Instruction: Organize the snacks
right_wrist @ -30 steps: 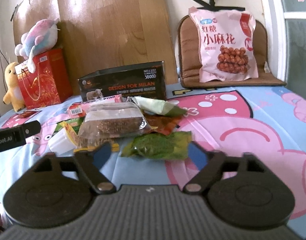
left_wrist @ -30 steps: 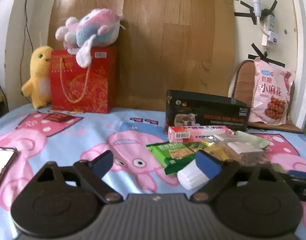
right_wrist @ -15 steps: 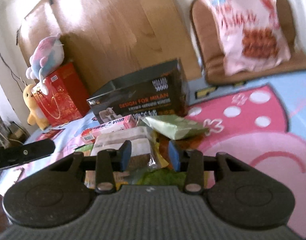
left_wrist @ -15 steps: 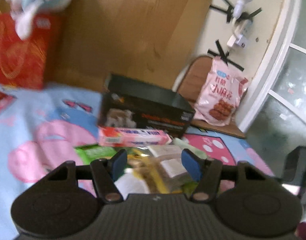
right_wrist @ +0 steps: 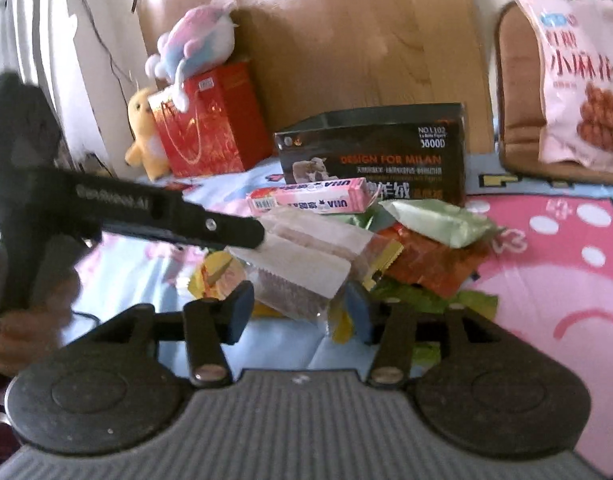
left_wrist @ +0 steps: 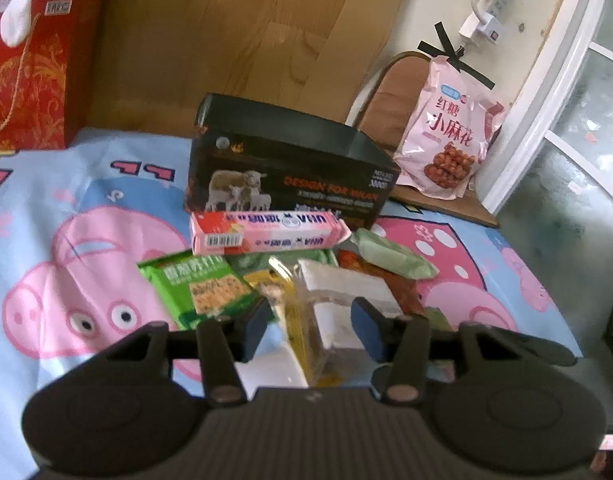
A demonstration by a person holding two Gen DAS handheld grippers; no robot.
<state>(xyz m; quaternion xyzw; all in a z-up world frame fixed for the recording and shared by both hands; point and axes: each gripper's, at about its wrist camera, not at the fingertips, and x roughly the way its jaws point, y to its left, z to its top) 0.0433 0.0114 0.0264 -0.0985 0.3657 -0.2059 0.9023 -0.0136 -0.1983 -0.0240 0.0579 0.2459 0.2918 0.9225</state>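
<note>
Right now the biggest thing is the bed [left_wrist: 86,184], spread with a blue and pink cartoon-pig sheet, and the snacks sit in one loose heap on it just in front of a black open-topped box [left_wrist: 290,168] printed with sheep. Largest in the heap is a clear cake packet [right_wrist: 306,264] with a white paper band over something brown; it lies tilted across the others. Behind it a pink candy box [left_wrist: 266,232] rests against the black box, and around it lie a green cracker packet [left_wrist: 198,284], a pale green pouch [right_wrist: 438,216], an orange-red wrapper [right_wrist: 430,260] and yellow wrappers [right_wrist: 214,272]. A large pink snack bag [left_wrist: 450,140] stands apart on a brown chair at the wall. Much of the pile overlaps, so the lower packets show only as corners, and the right wrist view is blurred. The left gripper [left_wrist: 310,324] has its jaws part closed and just closing, with the cake packet between them; the right pad seems to touch the packet, yet I cannot tell whether the left pad presses. The right gripper [right_wrist: 294,312] has jaws that have just been widening, and they stand on either side of the packet's near end without clearly pinching it. Open sheet lies to the left of the heap and to its right, while the black box and the wooden board [left_wrist: 226,40] close off the back.
</note>
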